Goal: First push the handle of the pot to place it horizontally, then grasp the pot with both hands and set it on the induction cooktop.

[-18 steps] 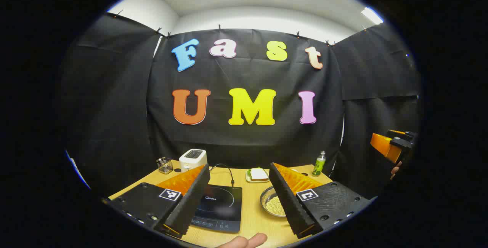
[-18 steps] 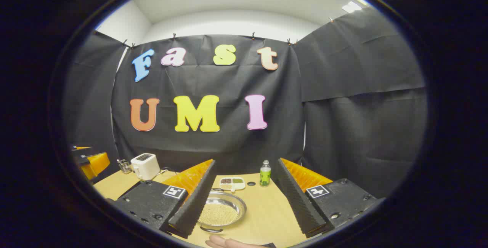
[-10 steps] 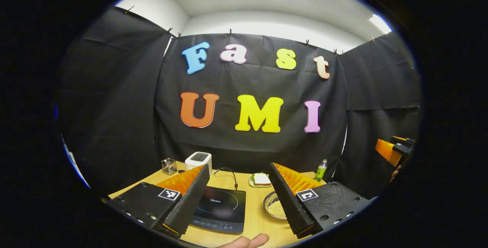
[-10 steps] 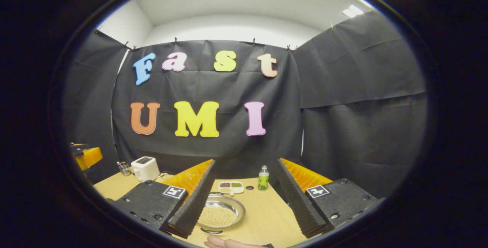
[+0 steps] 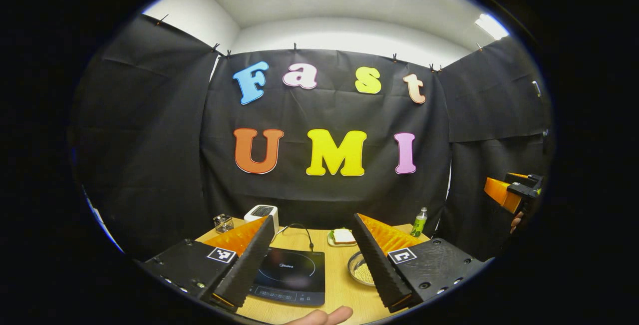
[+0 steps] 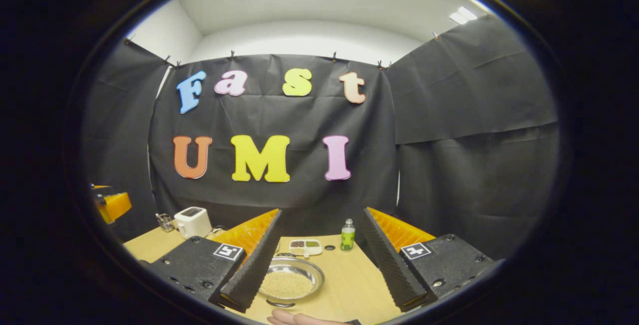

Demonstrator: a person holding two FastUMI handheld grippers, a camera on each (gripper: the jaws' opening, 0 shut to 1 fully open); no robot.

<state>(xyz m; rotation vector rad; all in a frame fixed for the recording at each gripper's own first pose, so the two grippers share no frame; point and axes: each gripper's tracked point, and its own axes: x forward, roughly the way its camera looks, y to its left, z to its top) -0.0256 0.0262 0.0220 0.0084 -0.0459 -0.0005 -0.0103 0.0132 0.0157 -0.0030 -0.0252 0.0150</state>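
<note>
The pot [image 6: 292, 280] is a shallow steel pan holding pale grains, low on the wooden table [image 6: 349, 285]. A dark curved handle [image 6: 279, 304] shows at its near rim. The pot [image 5: 360, 270] also sits just right of the black induction cooktop [image 5: 294, 275] in the left gripper view. My left gripper [image 5: 313, 217] is open above the cooktop and holds nothing. My right gripper [image 6: 322, 212] is open above the pot, also holding nothing. Both hover well above the table.
At the back stand a white toaster [image 5: 262, 211], a small glass holder [image 5: 223, 222], a plate with a sandwich [image 5: 342, 236], a green bottle [image 6: 347, 235] and a divided dish [image 6: 305, 246]. The cooktop's cord [image 5: 299, 227] runs back. A hand [image 5: 324, 316] shows at the bottom edge.
Both views have tilted up slightly, so the table and its objects sit lower in the picture. Both grippers stay open and empty; the pot has not moved.
</note>
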